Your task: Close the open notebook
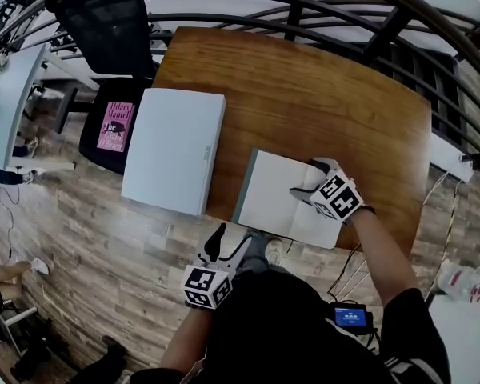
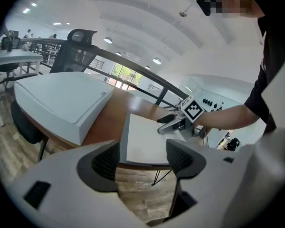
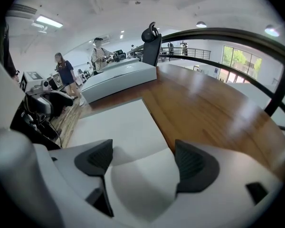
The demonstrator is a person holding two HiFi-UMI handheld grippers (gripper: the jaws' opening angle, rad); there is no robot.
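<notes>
White box (image 1: pixel 174 150) just beside notebook (image 1: pixel 278 194) on wooden table (image 1: pixel 320 94)

The notebook (image 1: pixel 284 198) is laid at the near edge of the table (image 1: pixel 320 94). A flat box (image 1: pixel 174 150) is set left of it, overhanging the table's side.

The wooden bench (image 1: pixel 328 94) carried two things: a large flat white box (image 1: pixel 174 149) on its left side, overhanging that edge, and an open notebook (image 1: pixel 276 194) near it, at the near edge.
</notes>
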